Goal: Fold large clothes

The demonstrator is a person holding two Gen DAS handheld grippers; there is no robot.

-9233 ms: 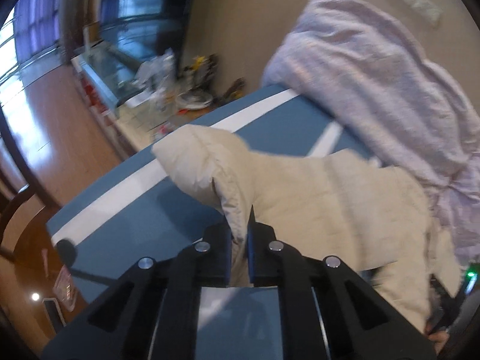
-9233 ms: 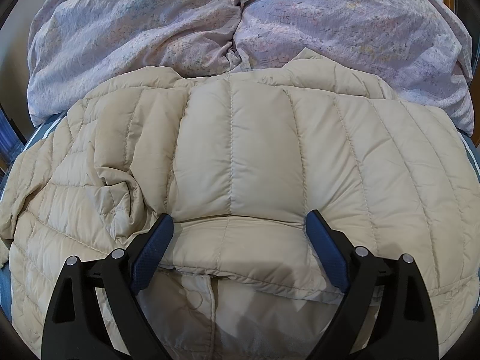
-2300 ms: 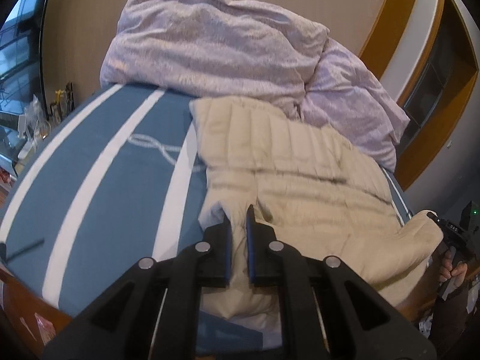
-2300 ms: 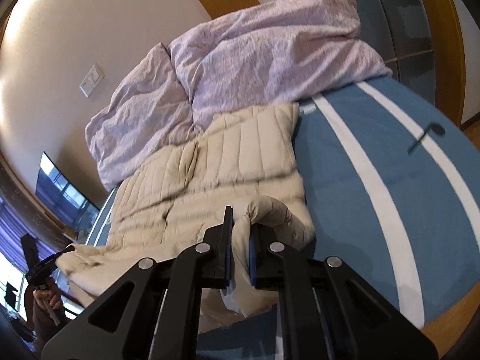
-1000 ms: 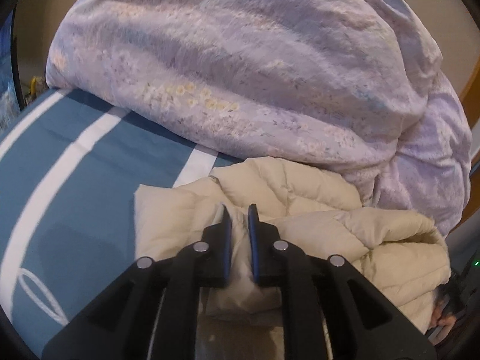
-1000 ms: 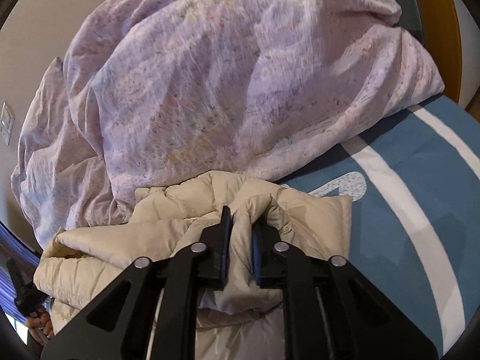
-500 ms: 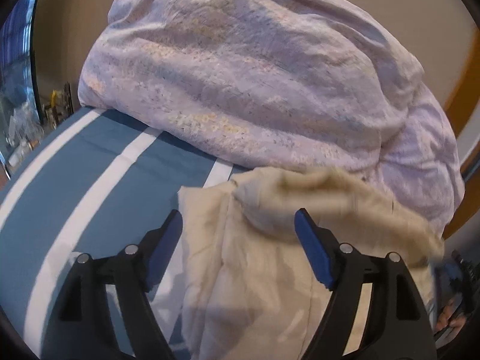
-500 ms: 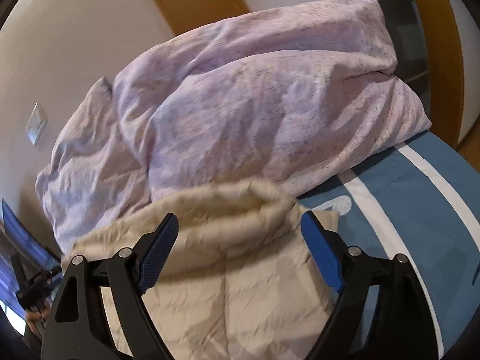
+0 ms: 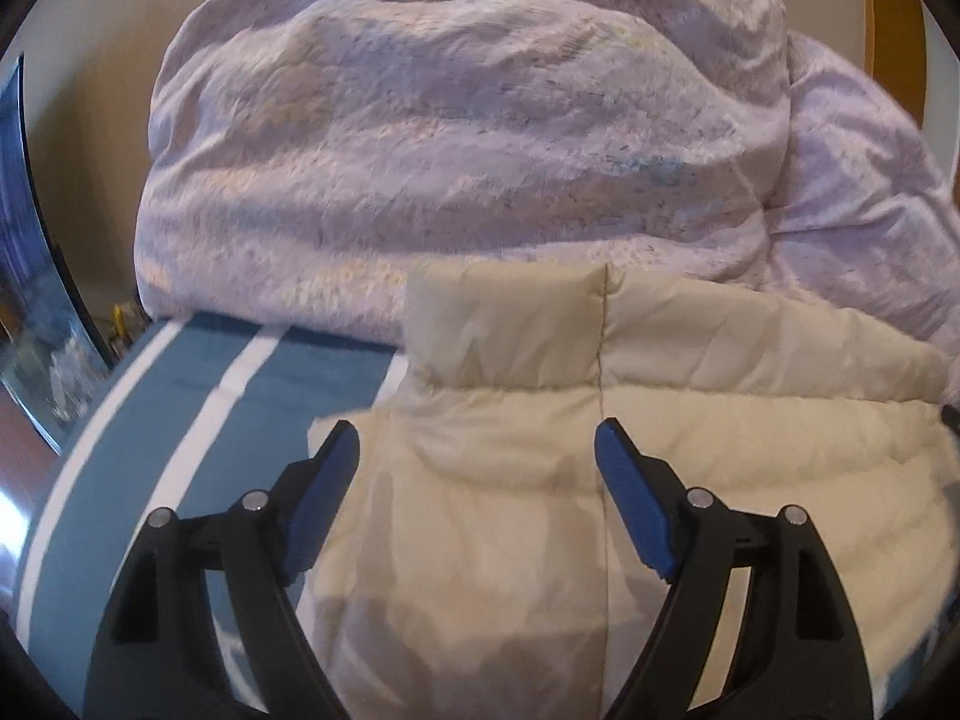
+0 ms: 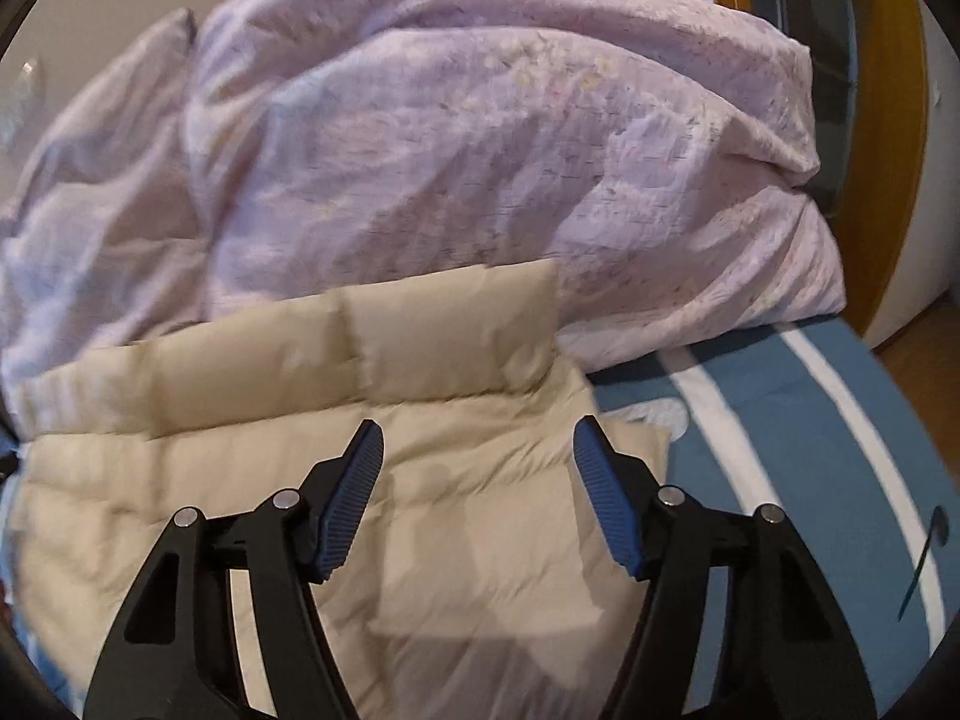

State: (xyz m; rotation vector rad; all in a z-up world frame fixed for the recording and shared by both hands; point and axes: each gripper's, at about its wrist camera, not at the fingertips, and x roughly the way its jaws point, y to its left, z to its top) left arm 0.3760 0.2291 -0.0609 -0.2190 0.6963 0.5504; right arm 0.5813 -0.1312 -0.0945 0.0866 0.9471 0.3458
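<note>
Both tongs now off folded jacket [image 9: 480, 510]: L tongs [image 9: 477, 456] opening, R tongs [image 10: 477, 450] closing, nothing gripped.

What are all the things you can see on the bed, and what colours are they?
puffy jacket: one, cream, folded on the bed, its far edge against the duvet.
duvet: one, pale lilac, heaped at the far end of the bed by the wall.
bed cover: one, blue with white stripes, under the jacket and duvet.
cluttered shelf: one, contents too blurred to tell, beyond the bed's edge in the left wrist view.
left gripper: one, black with blue pads, above the jacket, jaws opening, nothing pinched.
right gripper: one, black with blue pads, above the jacket, jaws closing, nothing pinched.
</note>
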